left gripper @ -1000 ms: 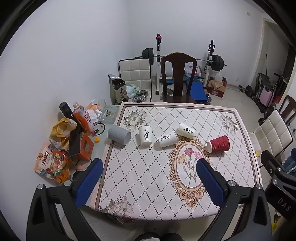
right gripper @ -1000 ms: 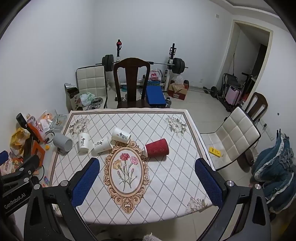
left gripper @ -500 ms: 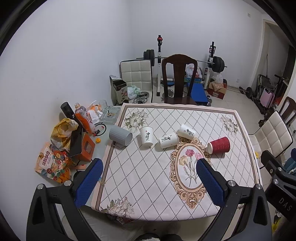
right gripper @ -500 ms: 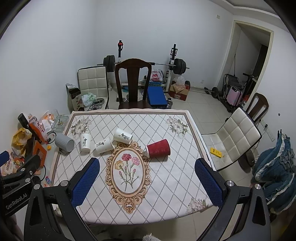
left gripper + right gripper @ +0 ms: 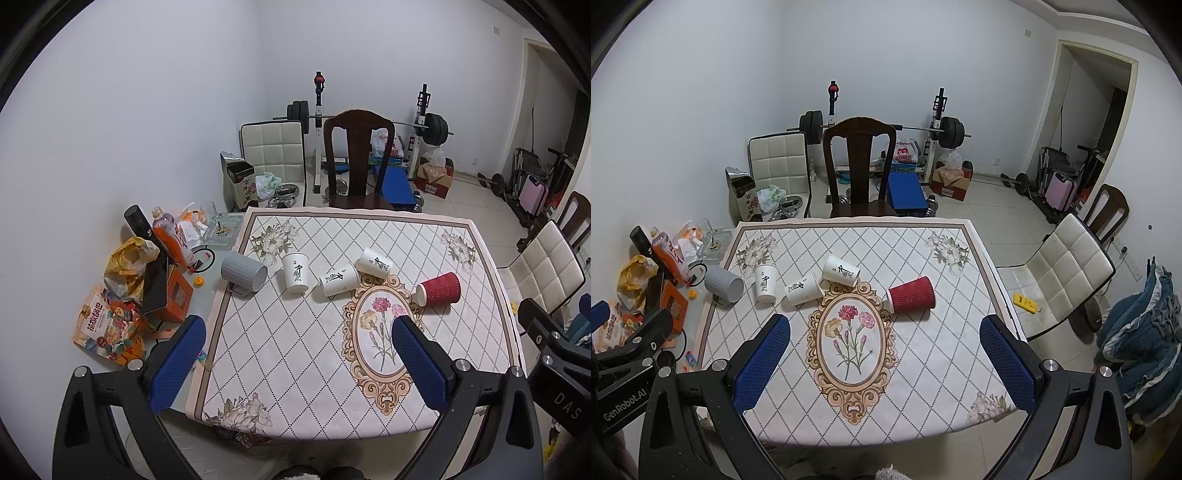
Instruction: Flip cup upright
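Both grippers hang above the near edge of the counter (image 5: 979, 258), which is covered by a diamond-patterned cloth with an oval flower medallion (image 5: 851, 345) at its middle. That medallion serves as the landmark here.

The left gripper (image 5: 295, 354) has its jaws spread wide with nothing between them, and its blue pads (image 5: 177, 363) sit over the near left part of the cloth. The right gripper (image 5: 884, 354) also has its jaws spread wide and empty, straddling the medallion from the near side.

The red ribbed cup (image 5: 911, 294) lies on its side just beyond the medallion's far right rim, its white-lined mouth turned toward the medallion. Two white paper cups with black lettering also lie on their sides at the medallion's far left rim: one (image 5: 840, 272) just past the top of the frame, the other (image 5: 803, 290) beside it to the left, the two touching or nearly so. A third white cup (image 5: 765, 283) stands further left of the medallion, wider end up. A grey ribbed mug (image 5: 724, 286) lies tipped over at the left border of the cloth, well left of the medallion.

Beyond the cloth's left edge sit snack bags (image 5: 105, 326), an orange box (image 5: 173, 297) and bottles (image 5: 170, 236). A dark wooden chair (image 5: 858, 166) stands at the counter's far side.
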{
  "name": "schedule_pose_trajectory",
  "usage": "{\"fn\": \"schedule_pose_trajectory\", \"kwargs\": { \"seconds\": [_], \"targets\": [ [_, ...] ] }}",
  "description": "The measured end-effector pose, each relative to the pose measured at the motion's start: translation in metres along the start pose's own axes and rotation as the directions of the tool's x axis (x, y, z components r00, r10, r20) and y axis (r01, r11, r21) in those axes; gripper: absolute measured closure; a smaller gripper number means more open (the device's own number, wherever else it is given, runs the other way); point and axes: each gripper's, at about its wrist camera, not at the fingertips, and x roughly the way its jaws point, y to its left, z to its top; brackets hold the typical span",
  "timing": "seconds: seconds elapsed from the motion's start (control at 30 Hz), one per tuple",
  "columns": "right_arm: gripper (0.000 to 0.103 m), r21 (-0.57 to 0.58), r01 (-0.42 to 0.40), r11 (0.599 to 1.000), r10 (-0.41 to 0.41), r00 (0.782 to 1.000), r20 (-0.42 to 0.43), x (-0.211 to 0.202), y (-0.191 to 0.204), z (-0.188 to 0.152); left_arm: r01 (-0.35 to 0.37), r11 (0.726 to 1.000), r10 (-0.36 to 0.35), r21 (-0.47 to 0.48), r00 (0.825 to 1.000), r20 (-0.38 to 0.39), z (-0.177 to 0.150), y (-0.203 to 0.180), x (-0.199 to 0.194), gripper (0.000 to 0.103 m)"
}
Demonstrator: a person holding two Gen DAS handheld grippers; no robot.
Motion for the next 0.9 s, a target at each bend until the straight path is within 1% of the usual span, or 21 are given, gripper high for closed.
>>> {"fn": "schedule_pose_trajectory", "kwargs": {
  "seconds": [0.4, 0.9],
  "targets": [
    [0.0, -0.001, -0.002, 1.0, 0.002, 1.0, 0.002, -0.0059, 0.0064, 0.0032, -0.001, 1.0, 0.001, -0.001, 1.0, 0.003, 0.0002, 0.001, -0.0015, 0.0],
    [0.0, 0.002, -0.002, 1.0, 0.002, 1.0, 0.002, -0.005, 0.0055, 0.0019, -0.001, 1.0, 0.001, -0.001, 1.0, 0.008, 0.0023, 0.0031, -0.0051, 0.0]
  ]
}}
